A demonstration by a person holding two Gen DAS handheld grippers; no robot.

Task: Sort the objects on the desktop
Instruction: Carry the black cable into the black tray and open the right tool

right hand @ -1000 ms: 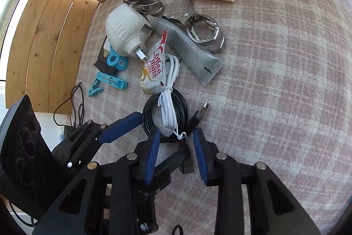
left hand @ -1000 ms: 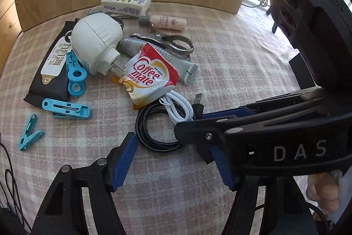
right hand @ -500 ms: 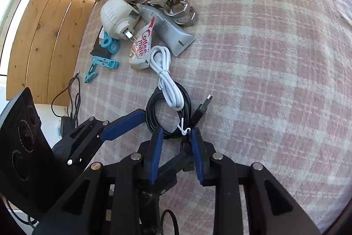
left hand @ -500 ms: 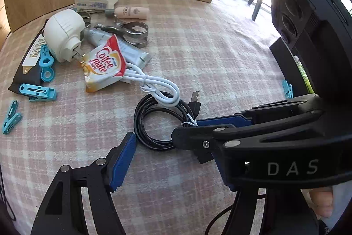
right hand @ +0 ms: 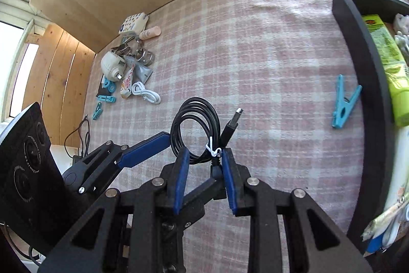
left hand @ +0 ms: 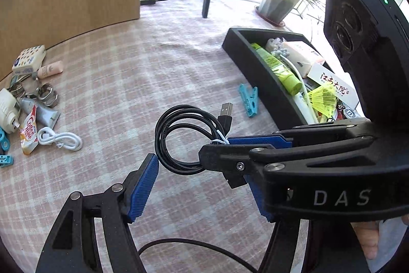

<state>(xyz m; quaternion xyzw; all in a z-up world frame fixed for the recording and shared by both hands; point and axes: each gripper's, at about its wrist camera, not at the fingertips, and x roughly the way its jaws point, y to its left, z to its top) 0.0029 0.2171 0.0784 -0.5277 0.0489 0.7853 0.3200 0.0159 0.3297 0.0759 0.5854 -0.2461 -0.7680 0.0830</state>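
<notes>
A coiled black USB cable (left hand: 179,142) hangs above the checked cloth, lifted clear of it. My right gripper (right hand: 205,151) is shut on the cable (right hand: 195,127) at its white tie. In the left wrist view the right gripper (left hand: 217,145) reaches in from the right with the coil. My left gripper (left hand: 198,168) stands wide open just below the coil, gripping nothing; one of its blue fingers (right hand: 145,148) shows beside the cable. A black tray (left hand: 255,63) of sorted things lies to the right, its rim (right hand: 358,47) close by.
A blue clothespin (right hand: 343,104) lies next to the tray. Far left is a pile: white cable (left hand: 60,141), Coffee-mate sachet (left hand: 28,132), grey tube, white plug, metal clips, tissue pack (left hand: 28,58). A wooden board, tripod leg and plant pot (left hand: 278,1) stand behind.
Both grippers have moved right and up, away from the pile and nearer the tray. The black cable came off the cloth in the right gripper; the white cable stayed by the sachet.
</notes>
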